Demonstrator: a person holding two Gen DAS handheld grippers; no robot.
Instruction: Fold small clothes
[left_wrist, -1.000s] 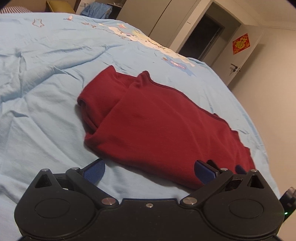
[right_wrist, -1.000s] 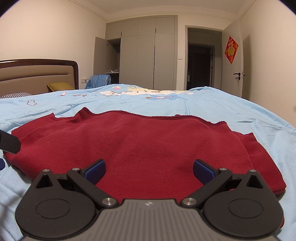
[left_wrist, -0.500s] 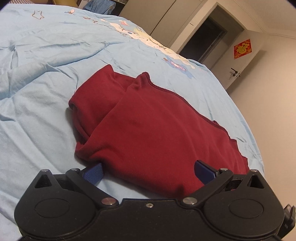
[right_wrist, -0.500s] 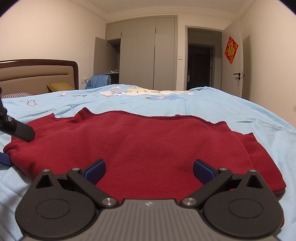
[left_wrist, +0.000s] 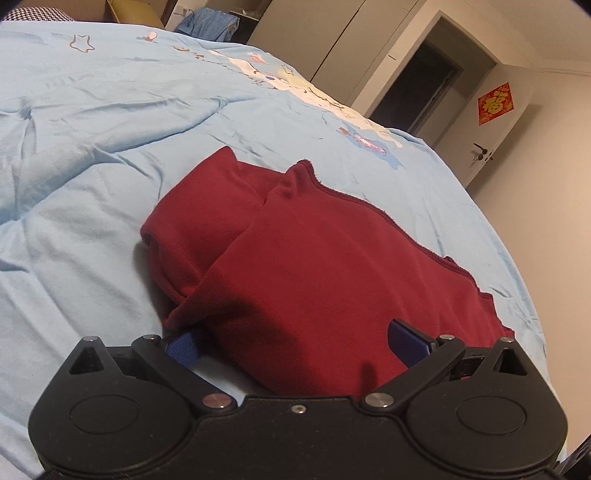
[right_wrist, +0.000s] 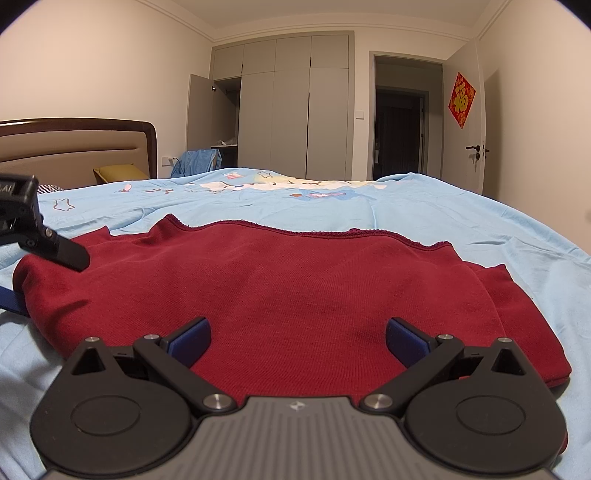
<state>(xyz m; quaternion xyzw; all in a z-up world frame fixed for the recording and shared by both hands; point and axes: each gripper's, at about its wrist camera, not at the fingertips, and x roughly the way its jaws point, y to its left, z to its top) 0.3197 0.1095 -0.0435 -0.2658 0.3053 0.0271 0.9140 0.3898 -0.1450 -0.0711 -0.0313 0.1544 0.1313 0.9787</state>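
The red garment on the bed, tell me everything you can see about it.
The red garment is dark red, of a fine ribbed knit, and lies flat and partly folded on the light blue bedsheet. Its far edge looks rough and slightly frayed. At one end a second layer shows beneath the top fold. The left hand-held gripper is open at that end, one blue finger slipped under the near edge, the other above the cloth. The right hand-held gripper is open over the near edge.

Beige walls, grey wardrobe (right_wrist: 291, 110), open white door (right_wrist: 476, 122), padded headboard (right_wrist: 74, 147)
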